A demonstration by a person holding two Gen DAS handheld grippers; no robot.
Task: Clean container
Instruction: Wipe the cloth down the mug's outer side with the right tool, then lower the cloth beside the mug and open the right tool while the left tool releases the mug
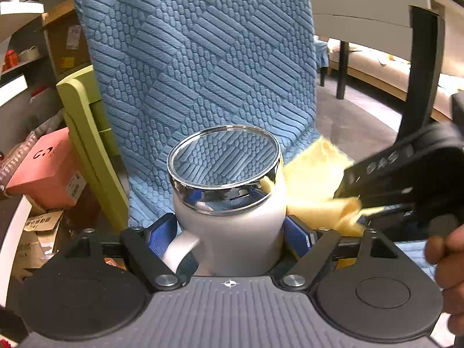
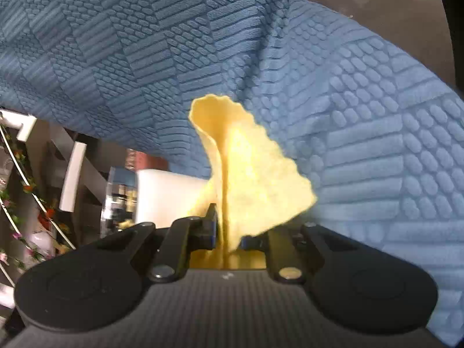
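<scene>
The left gripper (image 1: 230, 232) is clamping a white jar (image 1: 229, 220) between its blue pads (image 1: 162, 232), at the centre of the left wrist view. The jar is carrying a chrome-rimmed glass lid (image 1: 224, 159), with its handle (image 1: 181, 250) pointing toward 7 o'clock. A blue towel (image 1: 200, 58) is spreading behind it toward 12 o'clock. The right gripper (image 1: 406, 179) is coming in at 3 o'clock, pinching a yellow cloth (image 1: 316, 191) that is touching the jar's side. In the right wrist view, that gripper (image 2: 227, 235) is clenching the cloth (image 2: 252, 179), with the jar (image 2: 162, 197) at 9 o'clock.
</scene>
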